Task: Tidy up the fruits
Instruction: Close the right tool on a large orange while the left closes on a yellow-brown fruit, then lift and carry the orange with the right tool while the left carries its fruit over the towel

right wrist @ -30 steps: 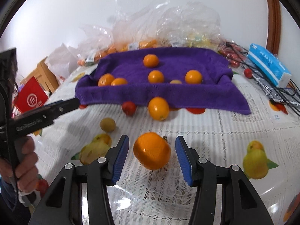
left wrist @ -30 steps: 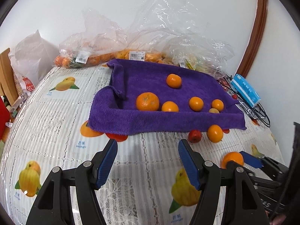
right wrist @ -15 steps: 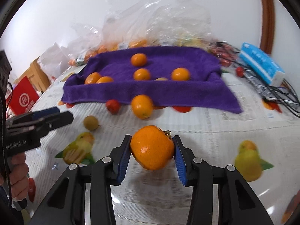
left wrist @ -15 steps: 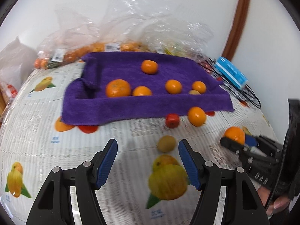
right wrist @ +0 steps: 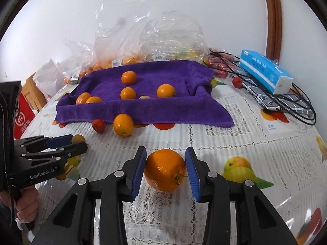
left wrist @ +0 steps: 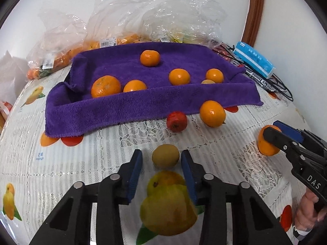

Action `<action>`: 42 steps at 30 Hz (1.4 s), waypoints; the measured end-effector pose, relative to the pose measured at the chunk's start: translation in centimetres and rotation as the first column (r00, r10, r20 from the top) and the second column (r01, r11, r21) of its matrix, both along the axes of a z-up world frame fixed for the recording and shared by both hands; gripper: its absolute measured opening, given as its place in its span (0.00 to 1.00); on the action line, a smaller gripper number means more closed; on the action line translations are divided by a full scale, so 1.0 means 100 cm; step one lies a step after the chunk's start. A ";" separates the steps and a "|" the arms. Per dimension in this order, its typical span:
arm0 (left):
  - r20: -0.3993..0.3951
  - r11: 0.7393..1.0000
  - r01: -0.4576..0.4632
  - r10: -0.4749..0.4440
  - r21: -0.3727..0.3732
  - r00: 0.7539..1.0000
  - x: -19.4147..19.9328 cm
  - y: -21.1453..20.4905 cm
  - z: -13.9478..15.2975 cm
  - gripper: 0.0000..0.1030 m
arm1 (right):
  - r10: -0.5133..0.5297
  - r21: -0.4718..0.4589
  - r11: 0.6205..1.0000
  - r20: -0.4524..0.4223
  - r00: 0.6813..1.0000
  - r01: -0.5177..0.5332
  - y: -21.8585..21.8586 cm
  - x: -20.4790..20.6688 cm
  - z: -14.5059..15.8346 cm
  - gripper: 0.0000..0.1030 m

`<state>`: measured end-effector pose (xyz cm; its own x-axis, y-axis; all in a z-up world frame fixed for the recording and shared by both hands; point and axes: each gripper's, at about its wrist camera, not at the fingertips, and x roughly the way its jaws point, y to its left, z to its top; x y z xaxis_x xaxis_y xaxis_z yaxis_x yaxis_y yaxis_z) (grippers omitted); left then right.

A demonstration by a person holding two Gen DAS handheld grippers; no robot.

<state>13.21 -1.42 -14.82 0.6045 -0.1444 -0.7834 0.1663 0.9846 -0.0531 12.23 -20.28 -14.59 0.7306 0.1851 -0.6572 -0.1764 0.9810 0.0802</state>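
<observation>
A purple towel [left wrist: 126, 106] [right wrist: 175, 112] lies on the table with several oranges [left wrist: 105, 86] on it. My right gripper [right wrist: 166, 170] is shut on a large orange [right wrist: 165, 169], which also shows in the left wrist view [left wrist: 265, 144]. My left gripper [left wrist: 160, 163] is open around a small yellow-brown fruit [left wrist: 165, 155], its blue pads [left wrist: 136, 163] a little apart from it on each side. That fruit shows in the right wrist view [right wrist: 78, 138]. A loose orange [left wrist: 212, 113] [right wrist: 123, 125] and a small red fruit [left wrist: 176, 121] [right wrist: 99, 125] lie just in front of the towel.
Clear plastic bags of fruit [left wrist: 114, 36] [right wrist: 143, 47] line the wall behind the towel. A blue tissue pack [right wrist: 265, 71] [left wrist: 253, 62], black cables [right wrist: 294, 106] and a small red fruit [right wrist: 237, 81] lie at the right. A red package [right wrist: 21, 120] stands at the left edge.
My left gripper moved forward and narrowed around the yellow-brown fruit. My right gripper closed on the large orange and now holds it.
</observation>
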 end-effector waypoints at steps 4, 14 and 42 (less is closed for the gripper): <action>0.002 1.000 0.004 -0.004 0.007 1.000 0.002 -0.001 0.000 0.31 | 0.017 0.006 1.000 -0.028 0.999 -0.017 0.001 0.004 -0.003 0.42; -0.001 1.000 0.001 -0.001 -0.024 1.000 0.004 0.003 -0.001 0.31 | 0.035 0.049 0.998 -0.110 0.993 -0.030 -0.004 0.012 -0.014 0.42; 0.058 0.984 -0.009 0.019 -0.176 0.998 0.000 0.023 0.007 0.24 | 0.047 0.055 0.998 -0.085 0.995 -0.042 -0.001 0.006 -0.009 0.42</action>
